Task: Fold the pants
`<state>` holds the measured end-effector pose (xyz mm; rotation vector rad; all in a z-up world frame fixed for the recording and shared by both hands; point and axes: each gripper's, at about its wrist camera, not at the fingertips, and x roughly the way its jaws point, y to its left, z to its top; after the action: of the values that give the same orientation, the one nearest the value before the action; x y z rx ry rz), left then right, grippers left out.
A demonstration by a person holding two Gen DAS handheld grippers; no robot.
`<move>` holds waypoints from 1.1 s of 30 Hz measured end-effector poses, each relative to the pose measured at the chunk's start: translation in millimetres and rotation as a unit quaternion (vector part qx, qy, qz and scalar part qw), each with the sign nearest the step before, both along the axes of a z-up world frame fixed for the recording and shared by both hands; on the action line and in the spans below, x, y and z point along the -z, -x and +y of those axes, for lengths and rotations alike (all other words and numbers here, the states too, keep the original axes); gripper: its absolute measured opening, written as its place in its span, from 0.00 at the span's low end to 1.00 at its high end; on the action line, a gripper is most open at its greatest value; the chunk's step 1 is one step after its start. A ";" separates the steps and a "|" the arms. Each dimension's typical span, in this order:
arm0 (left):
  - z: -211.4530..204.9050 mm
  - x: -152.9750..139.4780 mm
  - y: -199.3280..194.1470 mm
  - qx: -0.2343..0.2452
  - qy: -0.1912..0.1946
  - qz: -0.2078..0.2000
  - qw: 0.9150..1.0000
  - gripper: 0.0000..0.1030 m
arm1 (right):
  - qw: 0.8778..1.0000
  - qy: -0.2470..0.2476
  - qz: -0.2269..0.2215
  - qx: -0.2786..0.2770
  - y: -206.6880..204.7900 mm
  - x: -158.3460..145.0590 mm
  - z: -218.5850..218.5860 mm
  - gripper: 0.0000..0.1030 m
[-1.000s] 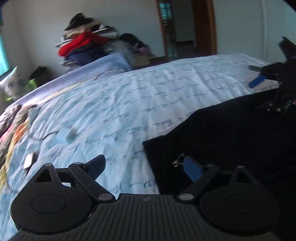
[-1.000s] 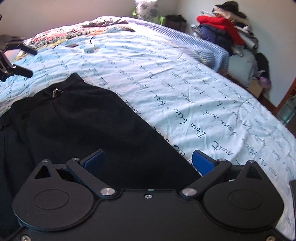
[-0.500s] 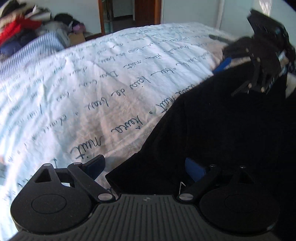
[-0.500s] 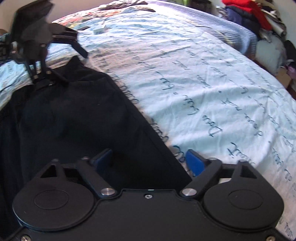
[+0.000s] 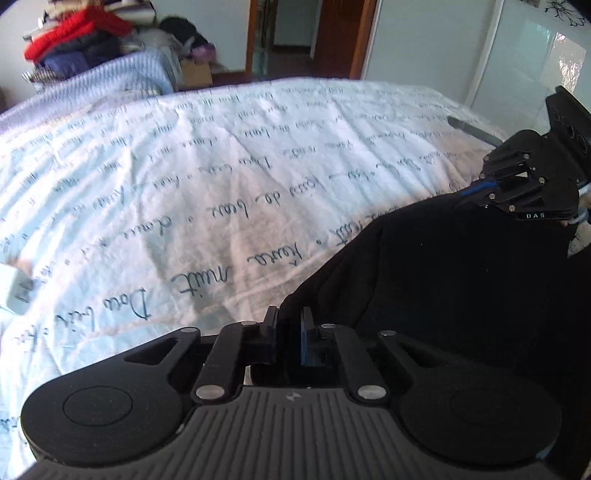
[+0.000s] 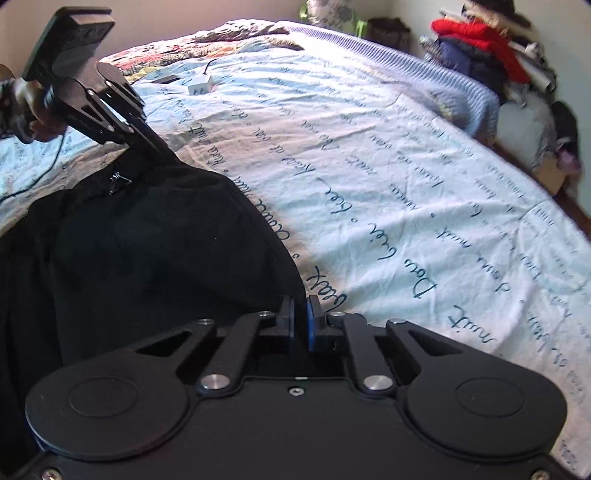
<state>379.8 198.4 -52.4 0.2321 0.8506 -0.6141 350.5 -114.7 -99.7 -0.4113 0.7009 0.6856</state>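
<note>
Black pants (image 5: 454, 280) lie on a light blue bedsheet with script writing (image 5: 207, 177). My left gripper (image 5: 289, 325) is shut on the pants' edge at one corner; the fabric rises into its jaws. My right gripper (image 6: 300, 319) is shut on the pants (image 6: 147, 251) at the other end of the same edge. Each gripper also shows in the other's view: the right one at the far right (image 5: 476, 192), the left one at the upper left (image 6: 162, 153), near a small metal clip (image 6: 117, 181) on the waistband.
A pile of clothes with a red jacket (image 5: 74, 33) sits beyond the bed. A small white box (image 6: 201, 86) and a dark flat item (image 6: 165, 79) lie on the sheet. A doorway (image 5: 306, 37) is behind. A patterned quilt (image 6: 207, 37) covers the bed's far end.
Both grippers were open over the pants' edge; now both have closed on the fabric and lifted it slightly off the sheet.
</note>
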 end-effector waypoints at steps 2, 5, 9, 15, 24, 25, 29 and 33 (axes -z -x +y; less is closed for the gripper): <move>-1.8 -8.3 16.8 -0.010 -0.005 -0.032 0.999 0.08 | 0.999 0.005 -0.038 0.012 19.9 -8.8 3.7 0.06; -4.6 -24.2 54.3 -0.012 -0.004 -0.078 0.997 0.07 | 0.995 0.023 -0.094 0.010 63.4 -26.0 9.4 0.06; 4.8 -41.6 117.5 -0.013 0.009 -0.110 0.994 0.07 | 0.990 0.046 -0.135 -0.020 137.8 -43.0 14.3 0.06; 24.1 -46.7 214.9 -0.022 0.033 -0.115 0.993 0.07 | 0.990 0.038 -0.121 -0.058 239.0 -45.9 14.2 0.06; 40.4 13.1 289.4 -0.067 0.017 -0.044 0.997 0.09 | 0.990 0.059 -0.072 -0.110 320.2 9.4 38.4 0.06; 40.0 17.3 291.3 -0.070 0.016 -0.041 0.997 0.08 | 0.990 0.062 -0.071 -0.107 319.8 14.1 38.9 0.06; 43.9 18.8 303.5 -0.083 0.016 -0.040 0.996 0.10 | 0.990 0.065 -0.079 -0.096 327.6 14.7 38.6 0.06; 44.9 12.3 305.7 -0.119 -0.018 -0.036 0.992 0.32 | 0.990 0.066 -0.091 -0.083 337.3 26.0 42.2 0.08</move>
<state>74.2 243.3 -64.7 0.1799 0.8059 -0.3658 13.2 -72.5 -125.7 -0.6524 0.5437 0.7494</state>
